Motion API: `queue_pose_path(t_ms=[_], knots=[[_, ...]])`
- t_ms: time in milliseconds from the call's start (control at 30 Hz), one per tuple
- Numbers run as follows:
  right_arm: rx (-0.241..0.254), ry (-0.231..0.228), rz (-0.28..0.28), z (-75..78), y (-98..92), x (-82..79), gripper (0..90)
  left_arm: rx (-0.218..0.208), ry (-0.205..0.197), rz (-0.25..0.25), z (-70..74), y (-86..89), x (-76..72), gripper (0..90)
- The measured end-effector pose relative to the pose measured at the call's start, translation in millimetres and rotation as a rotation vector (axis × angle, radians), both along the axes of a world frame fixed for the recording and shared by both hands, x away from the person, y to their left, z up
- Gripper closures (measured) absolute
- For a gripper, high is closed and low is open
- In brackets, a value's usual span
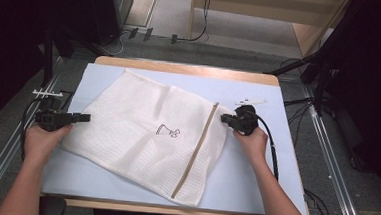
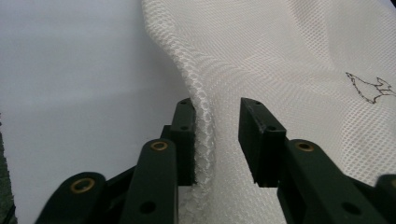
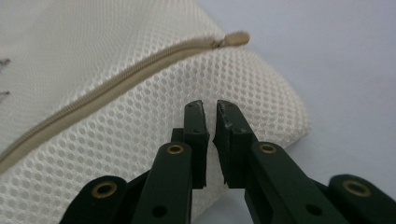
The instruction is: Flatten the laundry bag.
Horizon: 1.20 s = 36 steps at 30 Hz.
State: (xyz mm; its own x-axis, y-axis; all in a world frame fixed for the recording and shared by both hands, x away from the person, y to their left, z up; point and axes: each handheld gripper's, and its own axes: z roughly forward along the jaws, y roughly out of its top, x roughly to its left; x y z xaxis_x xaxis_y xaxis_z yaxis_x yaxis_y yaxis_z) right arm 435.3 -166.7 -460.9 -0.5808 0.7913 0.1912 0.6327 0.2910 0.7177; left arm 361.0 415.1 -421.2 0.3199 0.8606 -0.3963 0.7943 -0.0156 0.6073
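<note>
A white mesh laundry bag (image 1: 147,130) with a beige zipper (image 1: 196,148) and a small black drawing lies flat on the pale blue table cover (image 1: 270,157). My left gripper (image 1: 85,117) is at the bag's left edge. In the left gripper view the mesh edge (image 2: 203,126) stands between the jaws of the left gripper (image 2: 217,105), leaning on one jaw with a gap to the other. My right gripper (image 1: 224,118) is at the bag's right edge, near the zipper's end. In the right gripper view the right gripper (image 3: 210,106) hovers over the bag's corner (image 3: 261,93) below the zipper pull (image 3: 233,38), jaws almost together, nothing seen pinched.
A small white strip-like object (image 1: 251,101) lies on the cover just behind my right gripper. The table's wooden rim (image 1: 181,67) shows at the back. Cables and dark stands stand on the floor to both sides.
</note>
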Motion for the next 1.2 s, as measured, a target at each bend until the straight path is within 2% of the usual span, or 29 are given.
queue_pose_path(t_ms=[67,167,233,300,367,433,533,600,700,800,833,867,900,1033,1133,1200], knots=[[-0.008,0.028,0.014,-5.7,3.6,-0.4,84.4,-0.006,-0.014,-0.003,2.8,-0.4,-2.1,66.0],[-0.034,0.035,0.032,-9.8,8.0,-3.6,84.6,-0.016,-0.030,-0.007,7.5,-2.3,-5.1,63.2],[-0.032,0.043,0.034,-9.8,9.1,-5.7,84.0,-0.018,-0.043,-0.010,10.9,-5.4,-7.4,61.7],[-0.031,0.024,0.030,-6.1,5.6,-4.6,79.7,-0.015,-0.054,-0.014,14.3,-8.6,-9.8,60.5],[-0.033,-0.026,-0.004,-0.1,-1.7,-0.7,75.5,-0.013,-0.061,-0.018,16.3,-10.4,-11.6,59.7],[-0.037,-0.068,-0.054,3.2,-8.6,4.2,67.1,-0.012,-0.064,-0.022,17.7,-11.1,-13.5,59.1],[-0.024,-0.116,-0.106,1.7,-16.9,13.2,60.4,-0.017,-0.062,-0.020,17.5,-10.6,-15.2,59.2],[-0.025,-0.061,-0.099,-0.8,-17.1,25.5,54.9,-0.016,-0.058,-0.018,16.5,-9.4,-16.1,59.2],[-0.055,-0.040,-0.080,-7.7,-9.1,37.8,52.8,-0.015,-0.054,-0.014,15.8,-7.7,-17.5,59.1],[-0.082,-0.030,-0.068,-15.3,-3.7,41.0,60.4,-0.013,-0.047,-0.012,14.5,-6.0,-18.2,58.9],[-0.092,-0.043,-0.061,-15.3,-2.7,39.8,69.4,-0.014,-0.044,-0.010,14.1,-5.7,-18.1,59.0],[-0.084,-0.031,-0.053,-14.7,-2.6,39.7,78.4,-0.013,-0.041,-0.011,13.5,-5.1,-17.7,59.0],[-0.081,-0.022,-0.048,-14.2,-2.4,39.5,80.5,-0.013,-0.039,-0.012,13.1,-5.0,-17.4,58.9],[-0.113,-0.008,-0.045,-10.4,-4.8,35.7,83.4,-0.016,-0.042,-0.010,13.0,-4.7,-17.1,58.4],[-0.102,0.028,-0.075,-8.9,-17.6,29.7,83.3,-0.020,-0.042,-0.011,12.9,-5.4,-15.9,57.1],[-0.087,0.028,-0.102,-10.5,-30.9,19.5,82.9,-0.016,-0.041,-0.015,12.5,-6.7,-14.4,55.7]])
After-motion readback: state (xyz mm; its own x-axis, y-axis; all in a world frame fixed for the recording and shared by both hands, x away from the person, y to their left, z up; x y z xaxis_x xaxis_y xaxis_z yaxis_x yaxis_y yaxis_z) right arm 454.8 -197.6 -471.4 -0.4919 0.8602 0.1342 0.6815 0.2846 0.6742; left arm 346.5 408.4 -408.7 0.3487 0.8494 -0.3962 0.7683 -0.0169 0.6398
